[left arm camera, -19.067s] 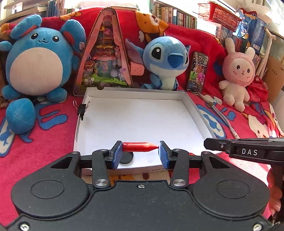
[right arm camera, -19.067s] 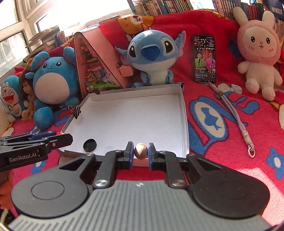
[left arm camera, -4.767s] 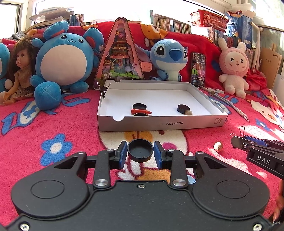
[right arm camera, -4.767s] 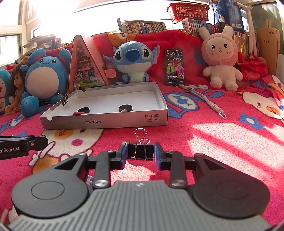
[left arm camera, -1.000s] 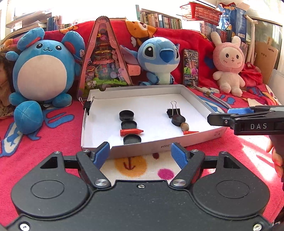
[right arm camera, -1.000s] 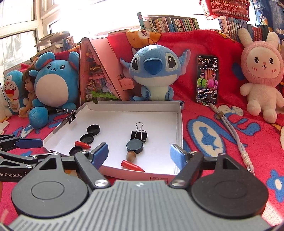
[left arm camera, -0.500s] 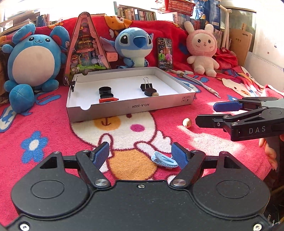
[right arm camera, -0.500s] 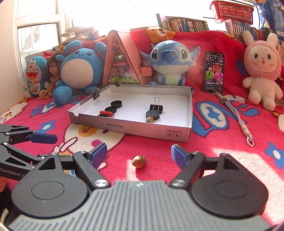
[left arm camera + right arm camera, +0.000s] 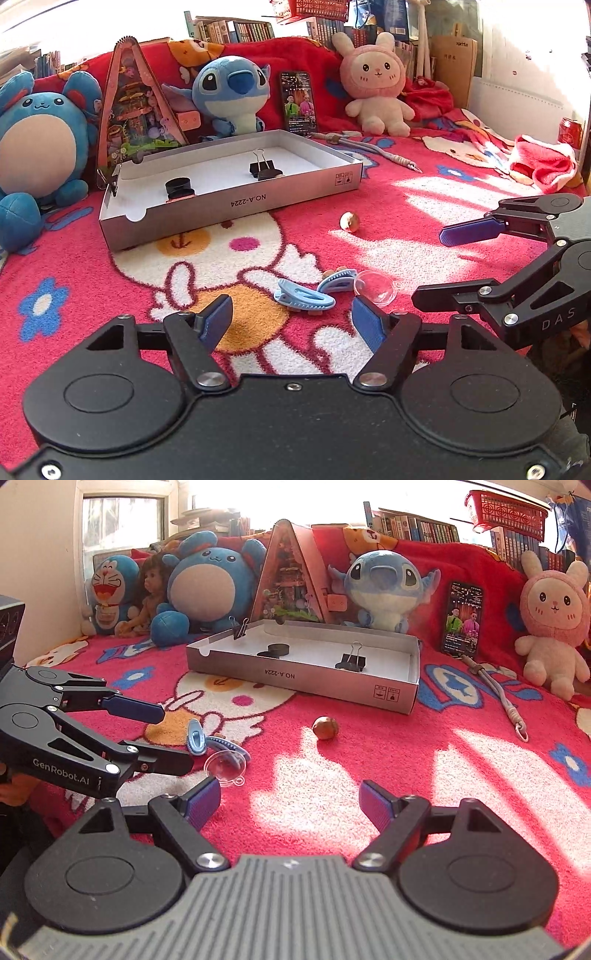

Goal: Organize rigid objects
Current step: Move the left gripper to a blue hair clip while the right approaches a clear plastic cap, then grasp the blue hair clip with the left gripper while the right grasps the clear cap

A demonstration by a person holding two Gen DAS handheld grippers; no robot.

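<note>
A shallow grey box (image 9: 236,201) (image 9: 325,686) lies on the red blanket and holds black caps (image 9: 177,184) and a black binder clip (image 9: 263,168). Two blue hair clips (image 9: 303,300) (image 9: 337,280) and a clear plastic dome (image 9: 375,291) lie on the blanket just ahead of my open, empty left gripper (image 9: 291,325). A brown nut (image 9: 325,728) (image 9: 349,221) lies on the blanket ahead of my open, empty right gripper (image 9: 290,805). The right gripper also shows at the right of the left wrist view (image 9: 436,266). The left gripper shows at the left of the right wrist view (image 9: 173,734).
Plush toys, a blue Stitch (image 9: 231,92), a pink bunny (image 9: 376,96) and a blue round one (image 9: 40,136), line the back with a triangular pink case (image 9: 136,107) and a phone (image 9: 299,101). A grey lanyard (image 9: 498,694) lies right of the box.
Both grippers have pulled back from the box and lower toward the blanket. The hair clips and clear dome now lie close before the left gripper. Both stay open.
</note>
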